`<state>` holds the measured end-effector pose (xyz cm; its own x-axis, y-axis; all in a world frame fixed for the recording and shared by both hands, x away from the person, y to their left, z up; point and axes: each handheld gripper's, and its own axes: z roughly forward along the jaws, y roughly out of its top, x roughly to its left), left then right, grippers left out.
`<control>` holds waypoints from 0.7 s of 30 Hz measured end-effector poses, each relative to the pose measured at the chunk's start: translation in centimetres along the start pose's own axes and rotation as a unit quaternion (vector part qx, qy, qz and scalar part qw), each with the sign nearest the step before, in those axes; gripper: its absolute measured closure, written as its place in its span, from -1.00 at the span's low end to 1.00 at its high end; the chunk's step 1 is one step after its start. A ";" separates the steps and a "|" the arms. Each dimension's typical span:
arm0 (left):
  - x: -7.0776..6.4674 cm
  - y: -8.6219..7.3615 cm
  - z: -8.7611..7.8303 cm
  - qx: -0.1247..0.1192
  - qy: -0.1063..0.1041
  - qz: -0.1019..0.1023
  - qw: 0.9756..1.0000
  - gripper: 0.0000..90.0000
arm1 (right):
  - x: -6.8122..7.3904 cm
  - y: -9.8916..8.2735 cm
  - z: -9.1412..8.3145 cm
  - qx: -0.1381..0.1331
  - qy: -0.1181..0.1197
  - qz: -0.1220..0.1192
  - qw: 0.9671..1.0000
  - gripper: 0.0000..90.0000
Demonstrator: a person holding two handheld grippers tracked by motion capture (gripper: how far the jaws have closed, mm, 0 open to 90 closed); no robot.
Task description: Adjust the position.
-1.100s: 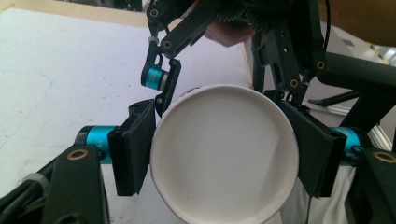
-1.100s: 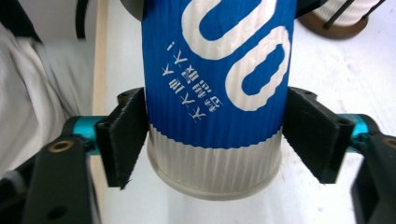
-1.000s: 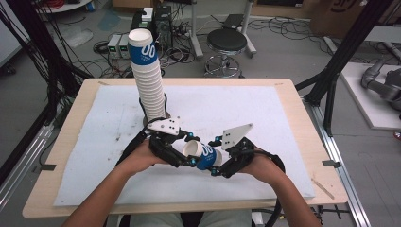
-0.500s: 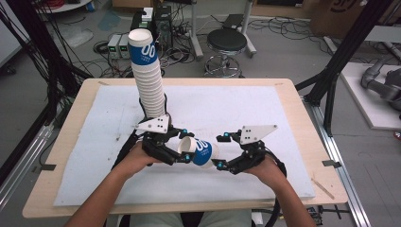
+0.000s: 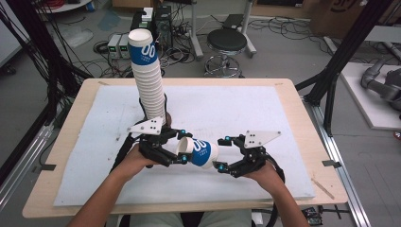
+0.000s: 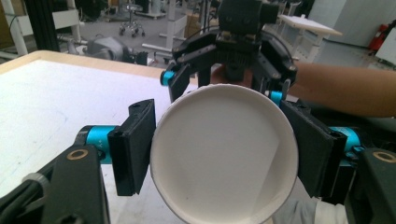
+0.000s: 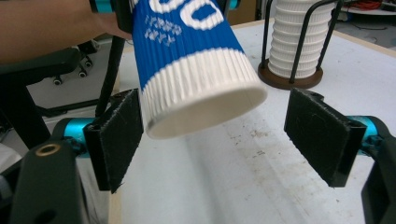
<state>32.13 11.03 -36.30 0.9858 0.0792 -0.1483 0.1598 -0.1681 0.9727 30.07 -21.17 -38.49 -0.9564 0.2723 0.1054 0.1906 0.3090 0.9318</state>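
left hand-held gripper (image 5: 176,150) pinches a blue-and-white paper cup (image 5: 198,152) at its rim end, pads pressed on either side of the mouth; in the left gripper view the open mouth (image 6: 224,154) faces the camera between the two black pads. right hand-held gripper (image 5: 220,152) has its jaws spread and they have just been opening; in the right gripper view the cup's base end (image 7: 196,88) sits between the pads, at most brushing the left-hand pad (image 7: 116,140) in that picture, well clear of the other one, no squeeze.

cup is held above the white mat on the table (image 5: 283,90), front centre, lying roughly level. long axis runs left-right across the person: mouth toward the left hand, base toward the right hand. so the cup lies straight ahead of the right jaws, base first, and the left hand is the one carrying it.

tall leaning stack of cups (image 5: 147,80) stands in a wire holder just behind the left hand-held gripper, so the left hand is nearer to it. likely next: the held cup goes onto that stack, which would need tipping it upright first, judging from the layout.
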 end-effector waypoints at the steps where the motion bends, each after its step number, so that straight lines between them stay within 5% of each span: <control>1: 0.0 0.0 0.0 -0.002 -0.001 0.002 1.000 -0.33 | 0.0 -0.1 0.0 0.000 0.000 0.002 1.000 -0.56; 13: -0.2 -0.5 -0.3 -0.056 -0.031 -0.005 0.998 -0.32 | 0.2 -0.4 0.4 -0.032 0.047 0.023 0.998 -0.59; 21: -0.3 -0.8 0.3 -0.069 -0.045 -0.008 0.997 -0.32 | 0.4 -0.5 1.0 -0.029 0.069 0.031 0.997 -0.62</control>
<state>31.73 10.81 -37.13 0.9848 -0.0097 -0.1732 0.1728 -0.0310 0.9845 29.83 -20.30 -39.28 -0.9652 0.1609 0.2060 0.2409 0.2420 0.9399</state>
